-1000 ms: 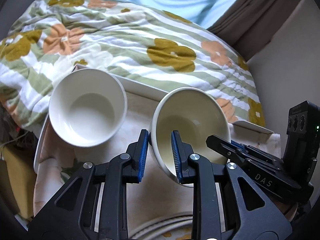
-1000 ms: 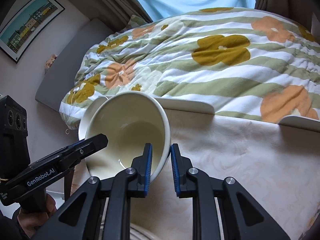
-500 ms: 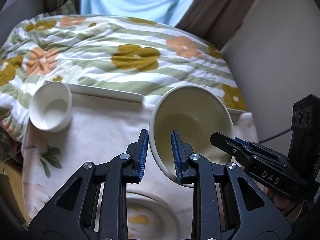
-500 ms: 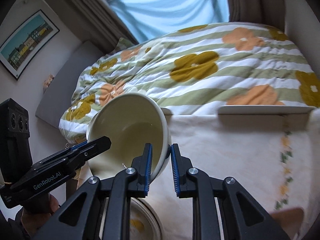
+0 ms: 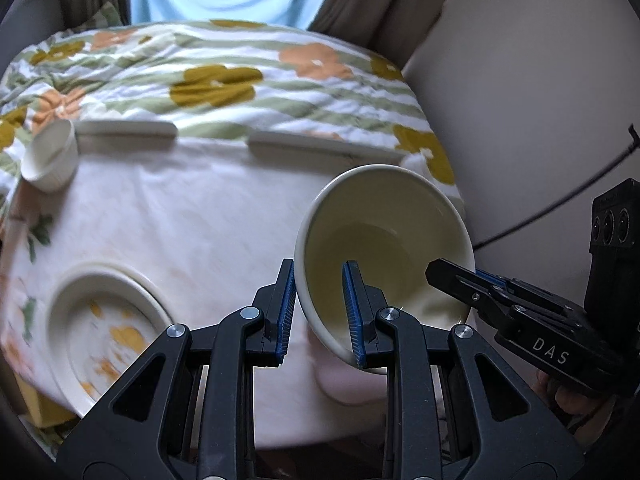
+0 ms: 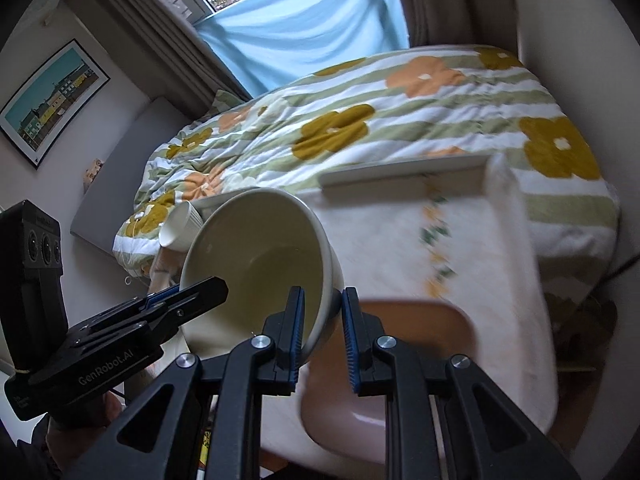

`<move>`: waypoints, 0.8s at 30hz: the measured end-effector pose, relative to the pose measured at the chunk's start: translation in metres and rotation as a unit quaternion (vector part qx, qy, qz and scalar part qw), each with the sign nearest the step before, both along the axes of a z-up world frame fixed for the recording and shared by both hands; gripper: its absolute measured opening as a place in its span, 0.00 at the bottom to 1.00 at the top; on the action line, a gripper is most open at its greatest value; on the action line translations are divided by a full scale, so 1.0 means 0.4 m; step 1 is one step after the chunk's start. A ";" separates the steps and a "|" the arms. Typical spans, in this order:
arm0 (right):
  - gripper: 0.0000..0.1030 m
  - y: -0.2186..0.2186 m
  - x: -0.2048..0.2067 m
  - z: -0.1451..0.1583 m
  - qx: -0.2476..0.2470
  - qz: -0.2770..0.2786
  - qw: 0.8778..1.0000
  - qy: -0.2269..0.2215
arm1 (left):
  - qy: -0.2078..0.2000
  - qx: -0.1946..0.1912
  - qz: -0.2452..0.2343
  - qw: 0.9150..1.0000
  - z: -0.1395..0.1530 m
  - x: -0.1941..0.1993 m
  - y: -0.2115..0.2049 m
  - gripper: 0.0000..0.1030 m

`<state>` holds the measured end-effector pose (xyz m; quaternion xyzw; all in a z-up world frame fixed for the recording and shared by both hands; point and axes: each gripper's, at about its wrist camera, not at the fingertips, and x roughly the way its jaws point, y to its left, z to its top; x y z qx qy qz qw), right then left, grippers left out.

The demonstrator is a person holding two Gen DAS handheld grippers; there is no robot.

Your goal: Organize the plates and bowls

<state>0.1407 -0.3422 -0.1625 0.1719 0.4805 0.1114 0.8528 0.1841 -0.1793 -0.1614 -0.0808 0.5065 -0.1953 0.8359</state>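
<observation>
Both grippers hold one cream bowl (image 5: 384, 236) in the air, tilted toward the cameras. My left gripper (image 5: 320, 312) is shut on its left rim, one finger inside and one outside. My right gripper (image 6: 322, 332) is shut on its right rim; the same bowl (image 6: 256, 264) shows there. A small white bowl (image 5: 50, 156) lies tilted at the table's far left corner. A plate with yellow flower marks (image 5: 104, 328) sits at the near left. A pink plate (image 6: 400, 380) lies under the held bowl.
The table (image 5: 180, 208) has a cream floral cloth and a raised white rim at the back. Behind it is a bed with a flowered duvet (image 5: 224, 80). A wall and a black cable (image 5: 560, 200) are at the right.
The held bowl has moved right and toward me, away from the small white bowl. The flowered plate and the pink plate have come into view below.
</observation>
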 end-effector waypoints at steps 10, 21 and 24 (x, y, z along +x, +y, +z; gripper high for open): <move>0.17 -0.088 -0.089 -0.075 -0.002 -0.023 0.999 0.041 | 0.061 0.026 -0.031 0.997 -0.094 -0.054 -0.101 0.20; 0.17 -0.079 -0.080 -0.169 -0.046 -0.020 0.996 0.079 | 0.100 0.072 -0.056 0.991 -0.182 -0.006 -0.137 0.20; 0.17 -0.074 -0.078 -0.184 -0.057 -0.017 0.995 0.083 | 0.101 0.087 -0.063 0.989 -0.193 0.004 -0.143 0.20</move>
